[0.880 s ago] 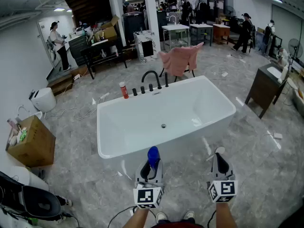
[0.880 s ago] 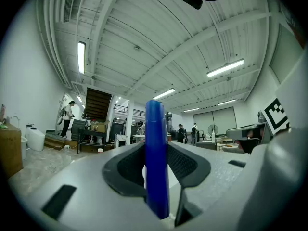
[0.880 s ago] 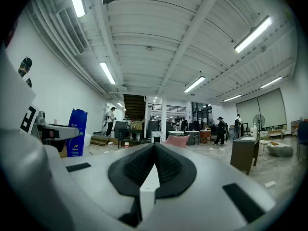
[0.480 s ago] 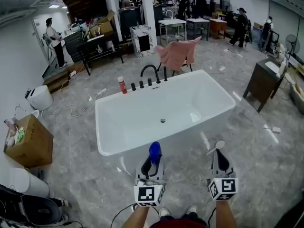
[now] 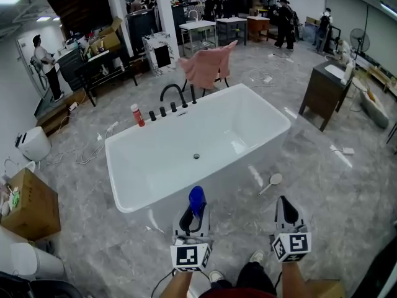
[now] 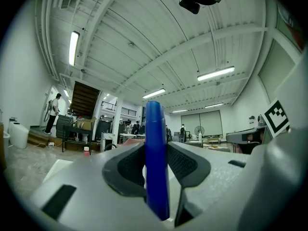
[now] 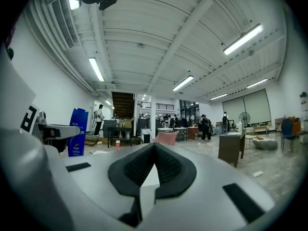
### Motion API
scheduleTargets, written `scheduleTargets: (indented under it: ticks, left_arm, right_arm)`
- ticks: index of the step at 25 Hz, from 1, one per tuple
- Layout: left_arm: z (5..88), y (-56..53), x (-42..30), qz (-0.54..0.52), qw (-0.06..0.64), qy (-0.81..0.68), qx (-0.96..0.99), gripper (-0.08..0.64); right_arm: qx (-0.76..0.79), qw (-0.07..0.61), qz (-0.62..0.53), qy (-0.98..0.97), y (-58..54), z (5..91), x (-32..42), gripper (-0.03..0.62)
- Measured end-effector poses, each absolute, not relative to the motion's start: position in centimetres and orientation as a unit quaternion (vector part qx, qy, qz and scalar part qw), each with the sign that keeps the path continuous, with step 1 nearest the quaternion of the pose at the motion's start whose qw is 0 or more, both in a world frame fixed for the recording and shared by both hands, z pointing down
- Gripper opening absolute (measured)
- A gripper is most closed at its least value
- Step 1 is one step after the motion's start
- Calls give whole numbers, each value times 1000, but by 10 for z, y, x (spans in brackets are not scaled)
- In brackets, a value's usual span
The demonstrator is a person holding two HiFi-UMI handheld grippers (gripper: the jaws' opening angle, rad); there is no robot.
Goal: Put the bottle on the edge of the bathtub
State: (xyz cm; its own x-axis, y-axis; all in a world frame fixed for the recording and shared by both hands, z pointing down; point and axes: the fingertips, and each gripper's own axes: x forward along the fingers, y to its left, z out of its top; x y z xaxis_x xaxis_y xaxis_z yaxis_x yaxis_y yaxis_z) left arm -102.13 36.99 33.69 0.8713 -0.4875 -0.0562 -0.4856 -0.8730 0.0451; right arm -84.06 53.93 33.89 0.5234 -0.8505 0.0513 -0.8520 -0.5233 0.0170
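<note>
Clamping bottle (image 6: 155, 143), left gripper (image 5: 193, 218) | right gripper view shows its broad face

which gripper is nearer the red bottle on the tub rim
Left. The left gripper sits this side of the tub, right of the red bottle; the right gripper is farther right.

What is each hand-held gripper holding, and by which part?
The left hand-held gripper clamps the blue bottle across its two broad sides, its top rising above the pads. The right hand-held gripper is shut and holds nothing.
</note>
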Motion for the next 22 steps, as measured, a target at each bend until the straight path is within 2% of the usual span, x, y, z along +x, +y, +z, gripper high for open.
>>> scheduleTargets:
  ticks: [9,22]
  left_arm:
    - [334,373,-933,-30,14,-217,976,141]
    - [326,406,-690,-5,10,-147,989,140]
  right_arm:
    - [890,3,22,-455,554,344,-765,-3]
    - [916,-18,44,-399,610,357,-552,-3]
